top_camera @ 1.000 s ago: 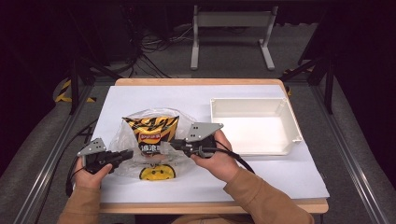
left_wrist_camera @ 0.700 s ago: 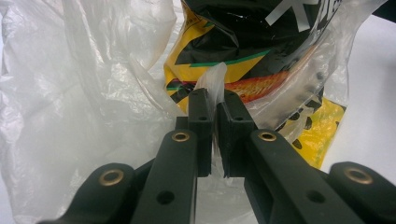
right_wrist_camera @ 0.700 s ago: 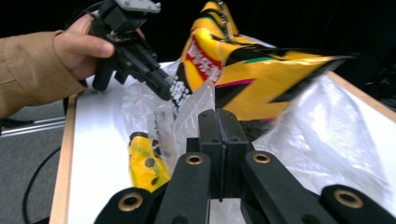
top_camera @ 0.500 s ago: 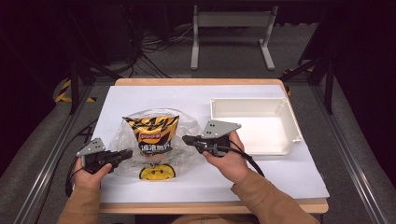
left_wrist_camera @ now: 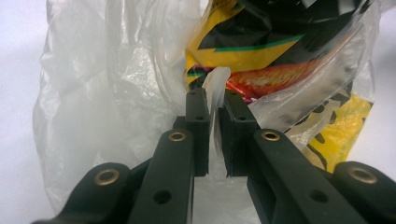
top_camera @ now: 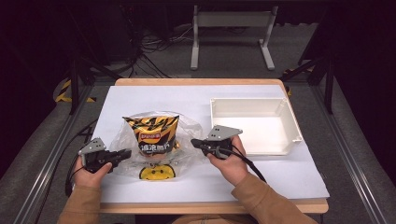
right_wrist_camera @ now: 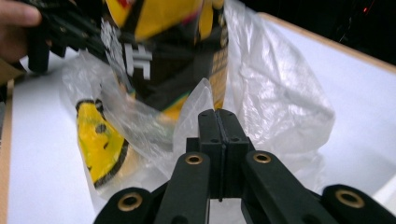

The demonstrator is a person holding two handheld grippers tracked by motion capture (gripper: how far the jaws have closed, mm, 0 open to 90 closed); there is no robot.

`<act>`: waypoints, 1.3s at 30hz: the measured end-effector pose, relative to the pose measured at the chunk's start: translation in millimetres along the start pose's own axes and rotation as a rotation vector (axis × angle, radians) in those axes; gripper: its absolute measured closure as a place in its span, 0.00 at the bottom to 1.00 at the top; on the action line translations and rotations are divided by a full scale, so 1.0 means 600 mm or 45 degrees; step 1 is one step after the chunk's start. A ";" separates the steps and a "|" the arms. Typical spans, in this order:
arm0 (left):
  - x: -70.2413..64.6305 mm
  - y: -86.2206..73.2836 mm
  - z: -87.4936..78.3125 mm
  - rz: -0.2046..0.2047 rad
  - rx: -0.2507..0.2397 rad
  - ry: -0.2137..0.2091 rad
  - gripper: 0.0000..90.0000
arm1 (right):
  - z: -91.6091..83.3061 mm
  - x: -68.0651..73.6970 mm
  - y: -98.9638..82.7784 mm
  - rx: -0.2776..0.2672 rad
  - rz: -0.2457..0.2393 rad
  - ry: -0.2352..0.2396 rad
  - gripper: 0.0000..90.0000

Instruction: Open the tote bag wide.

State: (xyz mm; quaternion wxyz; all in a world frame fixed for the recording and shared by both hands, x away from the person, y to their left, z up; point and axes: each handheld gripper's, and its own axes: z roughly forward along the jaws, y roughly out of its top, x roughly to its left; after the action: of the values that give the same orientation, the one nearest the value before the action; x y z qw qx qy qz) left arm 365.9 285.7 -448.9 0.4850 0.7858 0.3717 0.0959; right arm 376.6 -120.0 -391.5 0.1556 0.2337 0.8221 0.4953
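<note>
Both grippers work a thin plastic bag (top_camera: 184, 135) around a light, crinkly chip packet (top_camera: 152, 135) near the desk's front edge; left gripper (left_wrist_camera: 215, 116) pinches a film fold, right gripper (right_wrist_camera: 218, 122) pressed together on film, best gripped at bunched edges

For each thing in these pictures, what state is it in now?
Clear plastic bag: lying on the table, pinched at both sides.
Chip packet: sticking out of the bag's mouth.
White tray: empty.
Left gripper: nearly closed on a fold of the bag.
Right gripper: shut on the bag's edge.
</note>
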 end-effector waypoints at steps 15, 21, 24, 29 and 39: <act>0.006 -0.002 0.003 -0.030 0.005 0.005 0.92 | 0.049 0.018 -0.044 0.173 -0.002 0.015 0.98; 0.006 -0.002 0.003 -0.031 0.005 0.006 0.92 | 0.063 0.017 -0.054 0.257 0.015 0.012 0.97; 0.005 -0.002 0.004 -0.029 0.003 0.008 0.91 | 0.073 0.016 -0.061 0.330 0.030 0.006 0.97; 0.004 -0.001 0.002 -0.021 0.002 0.008 0.91 | 0.077 0.017 -0.062 0.356 0.062 -0.009 0.94; 0.005 0.000 -0.002 -0.024 -0.029 0.018 0.87 | 0.044 0.015 -0.042 0.223 0.068 0.035 0.76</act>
State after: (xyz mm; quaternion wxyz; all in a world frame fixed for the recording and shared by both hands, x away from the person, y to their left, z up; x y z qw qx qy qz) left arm 367.4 288.2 -449.0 0.4921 0.7759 0.3816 0.1011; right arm 375.8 -105.7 -426.2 0.1101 0.2615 0.8577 0.4287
